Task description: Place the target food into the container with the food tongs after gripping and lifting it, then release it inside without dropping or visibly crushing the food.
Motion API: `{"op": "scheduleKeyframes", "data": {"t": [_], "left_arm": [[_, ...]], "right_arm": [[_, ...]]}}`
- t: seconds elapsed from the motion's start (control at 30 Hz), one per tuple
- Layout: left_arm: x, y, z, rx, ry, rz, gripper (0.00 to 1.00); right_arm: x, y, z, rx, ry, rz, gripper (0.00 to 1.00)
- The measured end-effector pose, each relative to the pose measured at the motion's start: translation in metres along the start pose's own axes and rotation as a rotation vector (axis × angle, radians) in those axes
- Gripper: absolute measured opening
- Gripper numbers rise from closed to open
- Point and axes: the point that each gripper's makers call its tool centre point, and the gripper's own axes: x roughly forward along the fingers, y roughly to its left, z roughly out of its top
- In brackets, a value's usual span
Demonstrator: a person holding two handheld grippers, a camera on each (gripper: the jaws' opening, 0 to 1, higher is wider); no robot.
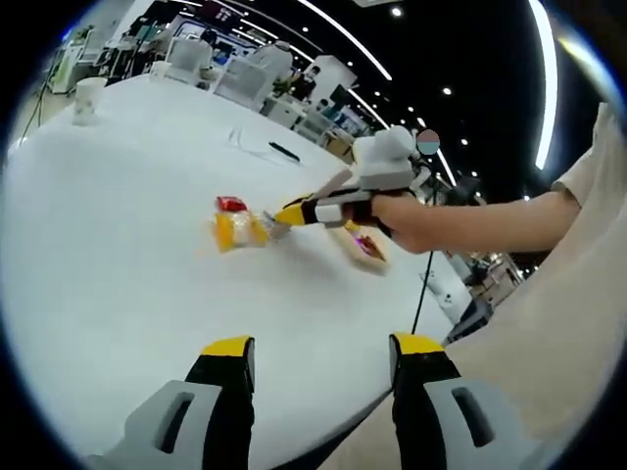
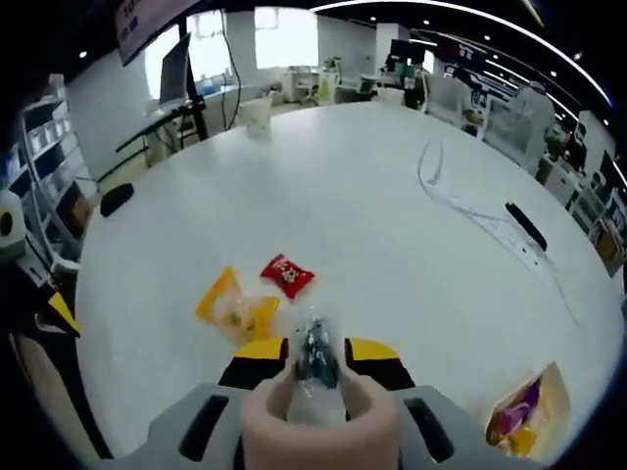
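Note:
A yellow snack packet (image 2: 235,311) and a small red packet (image 2: 286,275) lie side by side on the white table (image 2: 372,215). My right gripper (image 2: 315,351) is shut on the pinkish food tongs (image 2: 318,416), whose tips (image 2: 313,345) point at the table just right of the yellow packet and hold nothing. In the left gripper view a hand carries that right gripper (image 1: 333,209), its tongs tips (image 1: 275,222) right at the yellow packet's (image 1: 237,231) edge, the red packet (image 1: 231,204) behind it. My left gripper (image 1: 323,348) is open, low over the near table edge.
A shallow container (image 2: 529,416) with colourful wrapped food sits at the near right, seen also as the container (image 1: 364,245) under the hand. A black pen-like object (image 2: 526,225), a thin cable (image 2: 446,181), a black mouse (image 2: 116,198) and a white cup (image 1: 88,98) lie farther off.

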Motion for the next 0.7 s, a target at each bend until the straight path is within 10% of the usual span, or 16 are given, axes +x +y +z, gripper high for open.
{"op": "scheduleKeyframes", "data": {"t": [0.7], "left_arm": [[0.002,-0.007,0.006,0.023,-0.015,-0.010,0.55]], "right_arm": [[-0.030,-0.029,0.024,0.063,-0.095,-0.027,0.22]]}}
